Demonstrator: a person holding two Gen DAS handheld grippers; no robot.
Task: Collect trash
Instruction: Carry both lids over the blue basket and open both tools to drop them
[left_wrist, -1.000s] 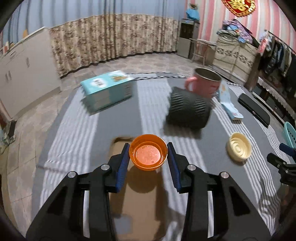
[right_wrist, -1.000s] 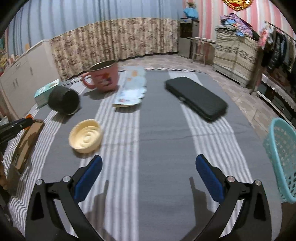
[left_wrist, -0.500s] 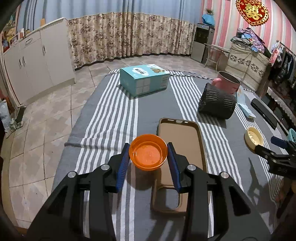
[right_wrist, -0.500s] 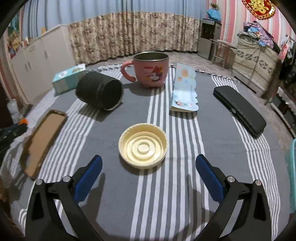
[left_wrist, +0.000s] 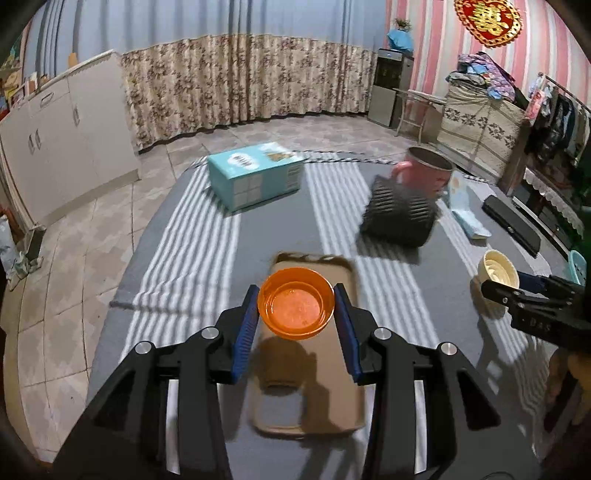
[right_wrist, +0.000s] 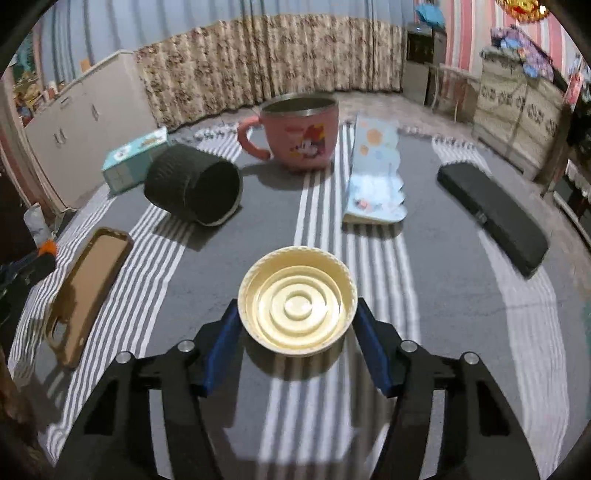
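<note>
The biggest change is on the right: a second ago the right gripper (right_wrist: 297, 326) stood wide over bare striped cloth, and now its fingers are closing around the cream lid (right_wrist: 297, 301), which sits between the blue pads; whether they already press its rim I cannot tell, and it looks to rest on the desk (right_wrist: 461, 306). Smaller change on the left: the left gripper (left_wrist: 295, 308) holds the orange lid (left_wrist: 296, 302) clamped at a moderate opening, as it did a second ago, raised above the brown phone case (left_wrist: 314, 369). So 1 piece of trash is secured and a 2nd is about to be, judging by this. For room, the desk's left edge drops to tiled floor beyond the teal box (left_wrist: 256, 179). The black case (right_wrist: 493, 214) lies near the right edge. Ahead of the cream lid, the tipped black cup (right_wrist: 194, 184), pink mug (right_wrist: 303, 131) and blue card (right_wrist: 375, 177) crowd the far side, so lifting straight up looks freest. A turquoise basket (left_wrist: 577, 262) shows at the right edge of the left view, probably the bin.
</note>
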